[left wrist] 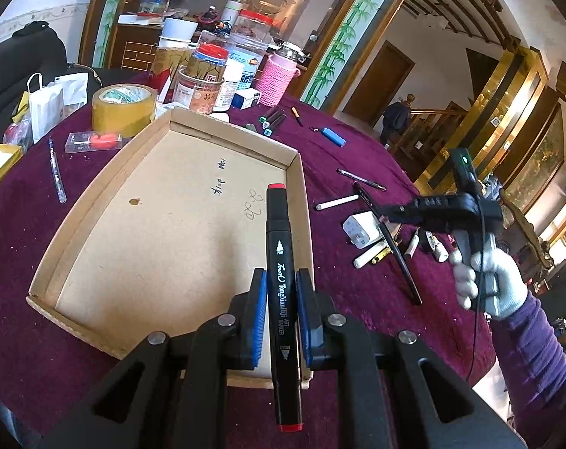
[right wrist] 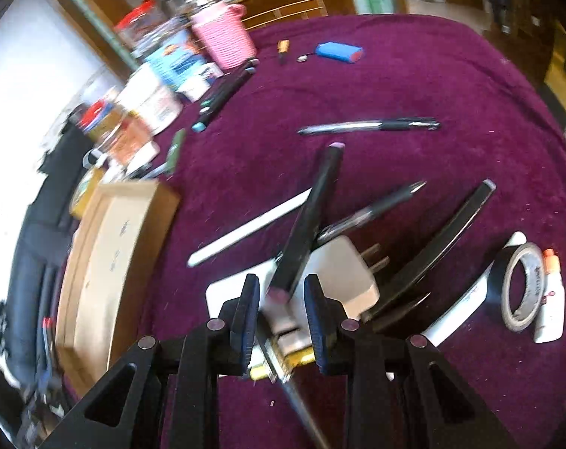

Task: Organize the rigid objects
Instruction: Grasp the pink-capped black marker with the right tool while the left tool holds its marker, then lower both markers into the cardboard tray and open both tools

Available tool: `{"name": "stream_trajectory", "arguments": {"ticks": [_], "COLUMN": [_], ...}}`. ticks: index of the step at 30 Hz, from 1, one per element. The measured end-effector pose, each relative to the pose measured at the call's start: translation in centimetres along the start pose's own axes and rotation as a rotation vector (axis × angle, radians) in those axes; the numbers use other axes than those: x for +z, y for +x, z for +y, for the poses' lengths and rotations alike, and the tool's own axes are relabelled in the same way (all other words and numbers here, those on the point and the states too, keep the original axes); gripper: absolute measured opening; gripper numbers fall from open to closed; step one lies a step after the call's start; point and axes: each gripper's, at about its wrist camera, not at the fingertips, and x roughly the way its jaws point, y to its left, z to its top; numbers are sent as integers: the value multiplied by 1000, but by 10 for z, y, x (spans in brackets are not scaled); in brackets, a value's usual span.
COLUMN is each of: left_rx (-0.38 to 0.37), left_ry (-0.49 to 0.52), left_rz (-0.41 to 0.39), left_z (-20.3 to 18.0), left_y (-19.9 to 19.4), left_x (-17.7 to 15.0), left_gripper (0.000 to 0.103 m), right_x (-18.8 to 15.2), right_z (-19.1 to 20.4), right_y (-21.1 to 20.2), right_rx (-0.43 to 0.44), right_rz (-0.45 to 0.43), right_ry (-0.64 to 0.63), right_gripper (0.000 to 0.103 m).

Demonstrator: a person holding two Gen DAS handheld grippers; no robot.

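Observation:
My left gripper is shut on a black marker with red caps. It holds the marker lengthwise over the right side of an open cardboard tray, whose floor is bare. My right gripper, in a gloved hand, hovers over a pile of small things to the right of the tray. In the right wrist view the right gripper grips the near end of a black marker with pink caps, which is tilted up off the cloth. The tray lies to its left.
Under the right gripper lie a white charger, a white stick, pens, a tape roll and a small bottle. Jars, a yellow tape roll and a pink holder crowd the far edge.

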Motion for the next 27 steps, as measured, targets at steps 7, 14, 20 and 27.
{"name": "stream_trajectory", "arguments": {"ticks": [7,14,20,27], "left_rx": [-6,5,63,117], "left_ry": [-4,-9,39,51], "left_rz": [4,17,63,149], "left_z": [2,7,7,14], "left_y": [1,5,27,86], "left_x": [-3,3,34,78], "left_gripper": [15,15,15,15], "right_x": [30,29,15,8], "right_z": [0,-10,5,74], "right_y": [26,23,-9,11], "right_rx": [-108,-9,210,339], "right_rz": [12,-14,-58,1], "right_ry": [31,106,174,132], "right_gripper": [27,16,16,17]}}
